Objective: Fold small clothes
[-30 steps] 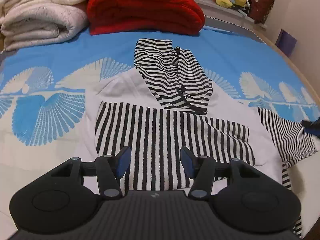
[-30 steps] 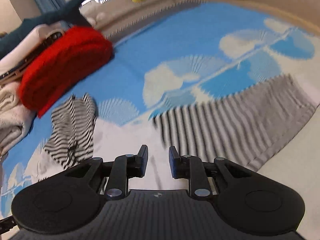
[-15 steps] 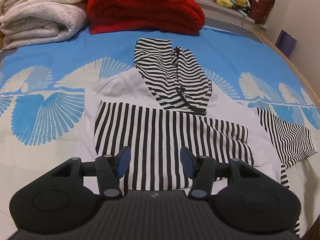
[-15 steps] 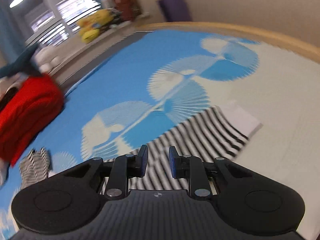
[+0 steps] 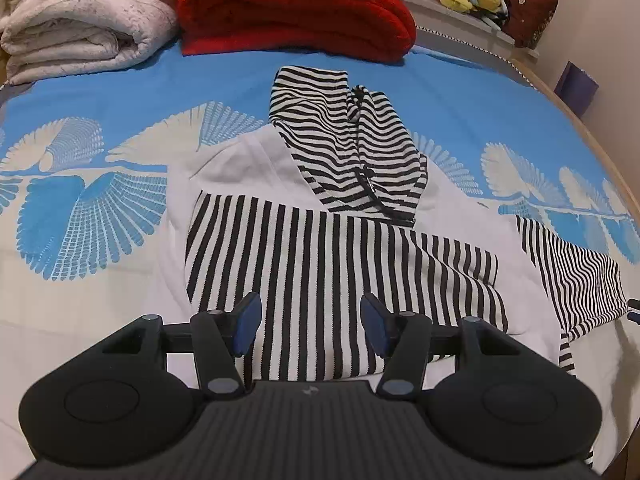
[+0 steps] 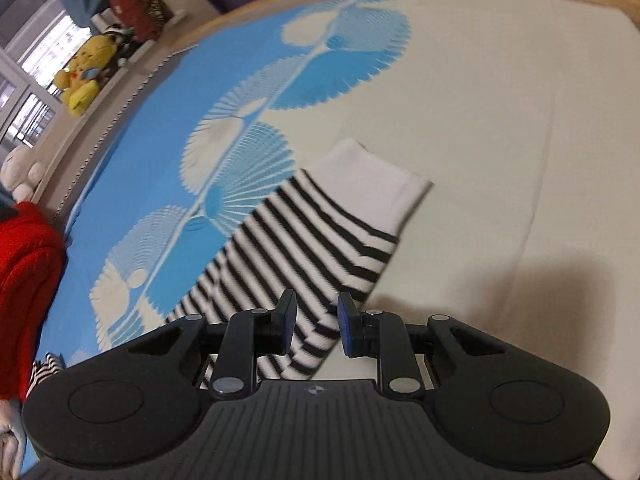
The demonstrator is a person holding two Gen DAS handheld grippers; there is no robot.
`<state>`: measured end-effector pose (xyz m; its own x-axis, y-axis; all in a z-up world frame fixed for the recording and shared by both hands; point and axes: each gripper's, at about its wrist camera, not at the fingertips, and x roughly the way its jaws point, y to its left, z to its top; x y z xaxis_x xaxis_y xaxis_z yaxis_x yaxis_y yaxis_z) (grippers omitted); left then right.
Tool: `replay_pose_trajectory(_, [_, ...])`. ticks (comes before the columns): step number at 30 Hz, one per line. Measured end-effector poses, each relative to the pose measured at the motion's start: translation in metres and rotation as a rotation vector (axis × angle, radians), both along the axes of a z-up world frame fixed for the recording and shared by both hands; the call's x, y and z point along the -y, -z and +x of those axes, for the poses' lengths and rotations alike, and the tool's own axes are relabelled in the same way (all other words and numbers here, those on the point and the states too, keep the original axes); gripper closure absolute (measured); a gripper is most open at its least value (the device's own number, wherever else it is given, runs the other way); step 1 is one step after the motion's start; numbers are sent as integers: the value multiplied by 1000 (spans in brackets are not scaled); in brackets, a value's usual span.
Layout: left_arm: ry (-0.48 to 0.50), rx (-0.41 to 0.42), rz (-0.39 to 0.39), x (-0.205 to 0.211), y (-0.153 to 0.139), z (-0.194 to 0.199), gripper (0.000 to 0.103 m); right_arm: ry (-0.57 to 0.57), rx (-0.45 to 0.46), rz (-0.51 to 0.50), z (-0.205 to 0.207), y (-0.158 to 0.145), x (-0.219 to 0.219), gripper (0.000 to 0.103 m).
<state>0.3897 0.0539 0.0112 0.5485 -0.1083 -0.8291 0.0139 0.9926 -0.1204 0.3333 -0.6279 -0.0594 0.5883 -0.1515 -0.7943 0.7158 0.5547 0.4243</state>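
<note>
The right gripper has swung out over the hoodie's unfolded striped sleeve, fingers apart and empty like the left gripper's, ready to grasp it.

Both views are bright and evenly lit, with warm indoor light. In the right wrist view daylight comes from the window at ten o'clock, where the panes wash out to white. A soft dark shadow lies on the cream bedspread at three o'clock. That view is smeared by motion: the striped sleeve and the yellow plush toy have fuzzy edges. The left wrist view is sharp, its stripes crisp. Fisheye distortion bends the bed's wooden edge into a curve at two o'clock, and the corners darken
</note>
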Motion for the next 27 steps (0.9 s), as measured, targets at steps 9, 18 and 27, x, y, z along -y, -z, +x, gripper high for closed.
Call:
replay_pose_trajectory(9, [-11, -14, -2, -3, 5, 3, 43, 42, -31, 29, 9, 32, 14, 80])
replay_pose_trajectory(18, [-16, -22, -6, -5, 6, 4, 43, 67, -24, 12, 14, 31, 11, 92])
replay_pose_trajectory(27, [-24, -17, -14, -9, 3, 2, 43, 59, 31, -115, 20, 3, -4, 102])
